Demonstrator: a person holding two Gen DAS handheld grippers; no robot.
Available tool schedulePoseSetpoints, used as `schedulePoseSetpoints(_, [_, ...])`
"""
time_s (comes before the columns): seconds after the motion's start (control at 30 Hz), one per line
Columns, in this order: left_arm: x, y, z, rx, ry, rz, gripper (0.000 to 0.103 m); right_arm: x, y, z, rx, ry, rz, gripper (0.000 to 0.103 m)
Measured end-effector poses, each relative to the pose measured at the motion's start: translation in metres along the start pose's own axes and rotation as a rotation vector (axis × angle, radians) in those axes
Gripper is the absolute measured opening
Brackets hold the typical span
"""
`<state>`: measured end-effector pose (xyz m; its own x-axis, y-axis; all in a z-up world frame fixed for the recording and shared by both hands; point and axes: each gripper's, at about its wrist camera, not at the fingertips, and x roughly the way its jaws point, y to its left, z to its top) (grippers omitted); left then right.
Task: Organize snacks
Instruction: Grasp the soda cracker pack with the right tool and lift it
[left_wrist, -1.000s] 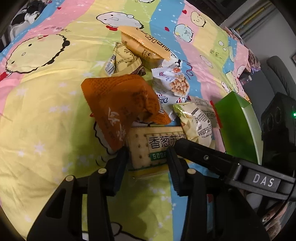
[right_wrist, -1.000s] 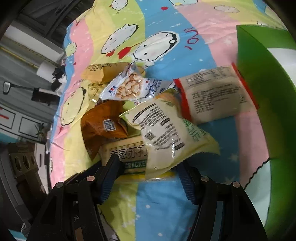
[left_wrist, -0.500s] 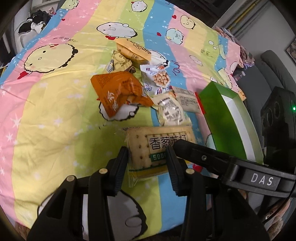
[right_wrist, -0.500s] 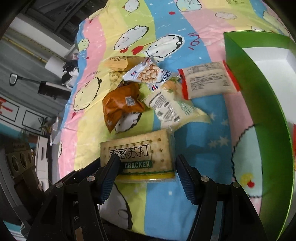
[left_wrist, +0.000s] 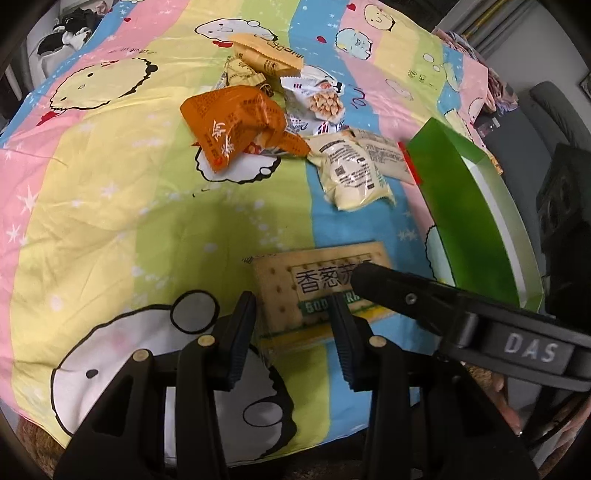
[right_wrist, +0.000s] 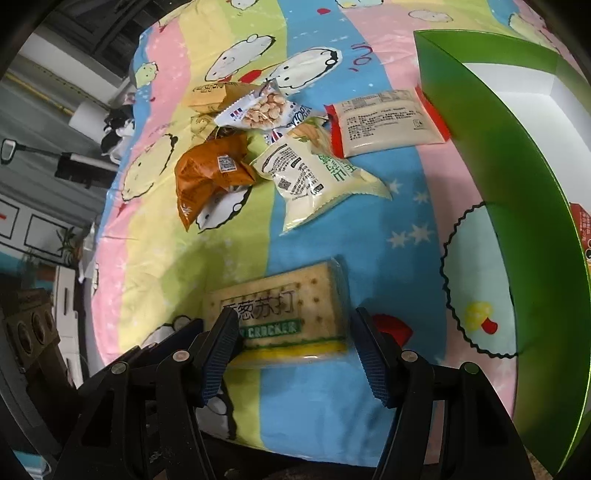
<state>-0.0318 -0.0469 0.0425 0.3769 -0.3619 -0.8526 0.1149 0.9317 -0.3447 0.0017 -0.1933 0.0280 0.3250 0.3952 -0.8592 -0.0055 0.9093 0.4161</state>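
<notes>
A cracker packet with a green label hangs over the near part of the cartoon-print cloth. My left gripper is shut on one end of it. My right gripper is shut across the same packet, and one of its black fingers lies over the label in the left wrist view. The green box with a white inside stands to the right, apart from the packet.
Further back lies a pile of snacks: an orange bag, a pale packet, a peanut packet, a red-edged packet and a tan packet. The cloth's near edge drops off just below the grippers.
Both grippers have drawn back together with the cracker packet, out from among the pile. The pile now lies well beyond it and the cloth's near edge shows.
</notes>
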Motion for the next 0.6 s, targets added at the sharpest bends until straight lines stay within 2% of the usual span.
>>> schedulePoseSetpoints(0.1, [-0.001, 0.001, -0.001, 0.005, 0.004, -0.009, 0.046, -0.005, -0.001, 0.002, 0.001, -0.013, 0.003, 0.066])
schedulePoseSetpoints(0.17, [-0.003, 0.002, -0.001, 0.000, 0.000, -0.010, 0.060, -0.007, -0.002, 0.002, 0.000, -0.027, -0.012, 0.069])
schedulePoseSetpoints(0.2, [-0.004, 0.002, -0.002, 0.000, -0.005, -0.009, 0.062, -0.009, -0.003, 0.003, 0.000, -0.032, -0.019, 0.071])
schedulePoseSetpoints(0.37, [0.000, 0.002, -0.004, 0.000, 0.017, -0.013, 0.063, -0.004, -0.004, 0.003, 0.003, -0.009, 0.032, 0.073])
schedulePoseSetpoints(0.6, [0.006, -0.002, -0.006, 0.013, 0.031, -0.020, 0.061, 0.008, 0.004, 0.001, -0.040, 0.016, 0.012, 0.078])
